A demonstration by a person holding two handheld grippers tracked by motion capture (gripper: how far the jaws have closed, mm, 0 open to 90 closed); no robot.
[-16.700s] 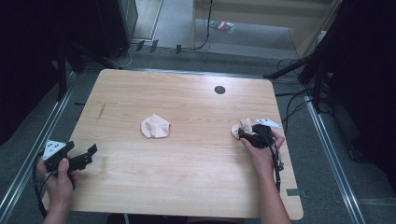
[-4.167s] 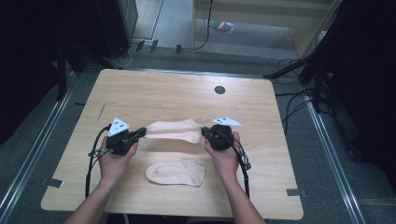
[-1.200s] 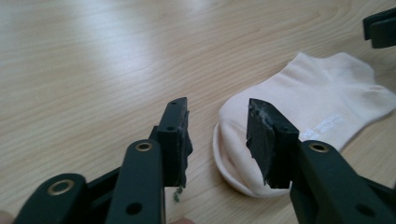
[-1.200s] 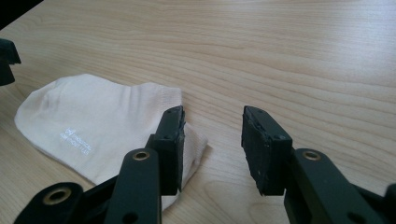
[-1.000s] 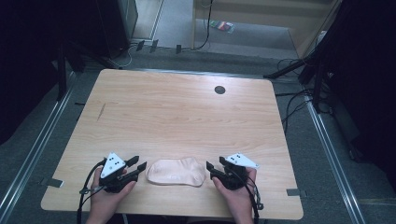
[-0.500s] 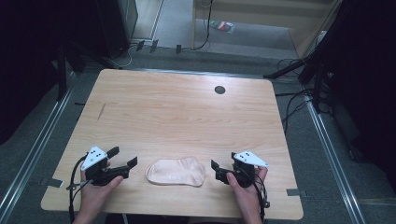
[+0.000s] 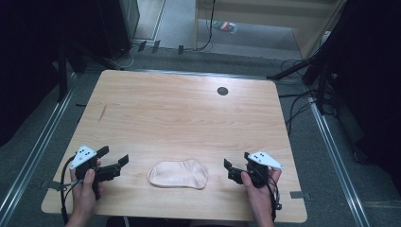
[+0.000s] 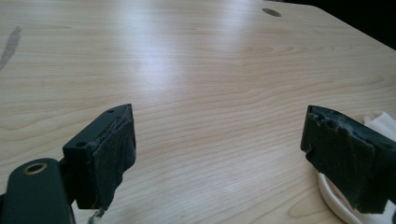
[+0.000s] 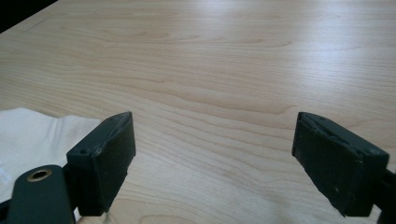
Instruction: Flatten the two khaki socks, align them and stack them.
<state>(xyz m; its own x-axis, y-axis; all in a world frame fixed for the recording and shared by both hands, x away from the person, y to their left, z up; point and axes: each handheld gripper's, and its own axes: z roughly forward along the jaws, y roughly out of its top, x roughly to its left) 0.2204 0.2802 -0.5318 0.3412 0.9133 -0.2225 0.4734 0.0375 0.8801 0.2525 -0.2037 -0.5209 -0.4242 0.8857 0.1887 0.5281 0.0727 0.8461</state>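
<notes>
A pale pink sock (image 7: 178, 174) lies flat near the front edge of the wooden table (image 7: 179, 113); the left gripper (image 7: 116, 166) and right gripper (image 7: 230, 170) sit on either side, jaws wide apart, holding nothing.

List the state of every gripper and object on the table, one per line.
Left gripper: open, holding nothing, apart from the socks.
Right gripper: open, holding nothing, apart from the socks.
Socks: lying flat near the table's front edge, between the two grippers; they look stacked, touched by neither gripper.
Table: wooden, with a dark round hole toward its far side.
</notes>
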